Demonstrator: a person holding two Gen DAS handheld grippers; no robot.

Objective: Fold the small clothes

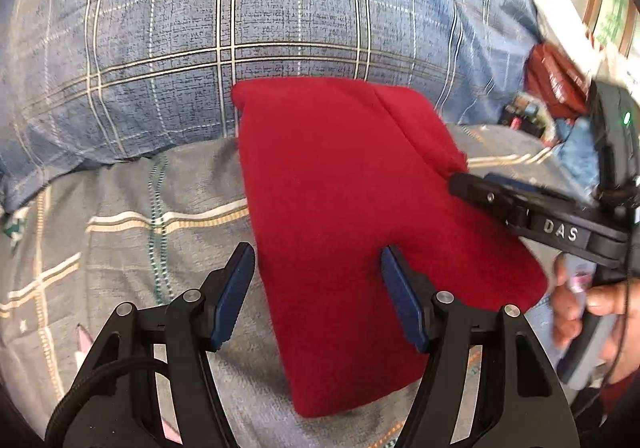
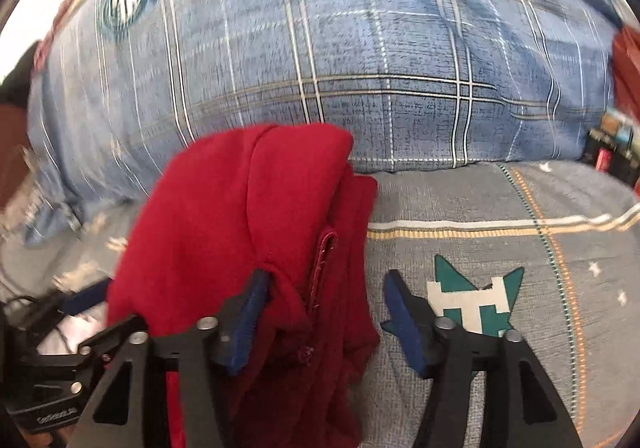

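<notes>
The folded red knit garment [image 1: 360,207] lies on the grey patterned bedsheet [image 1: 120,248]; both grippers' jaws stand open, gripping nothing. Press the fold flat, keeping edges aligned.

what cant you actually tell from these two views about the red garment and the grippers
- Red garment: its kind; folded, no sleeves or neckline visible in either view.
- Its near end, right wrist view: cut off by the bottom edge and the right gripper.
- Bedsheet under it: hidden by the cloth.
- Left gripper: contact with the cloth unclear.
</notes>
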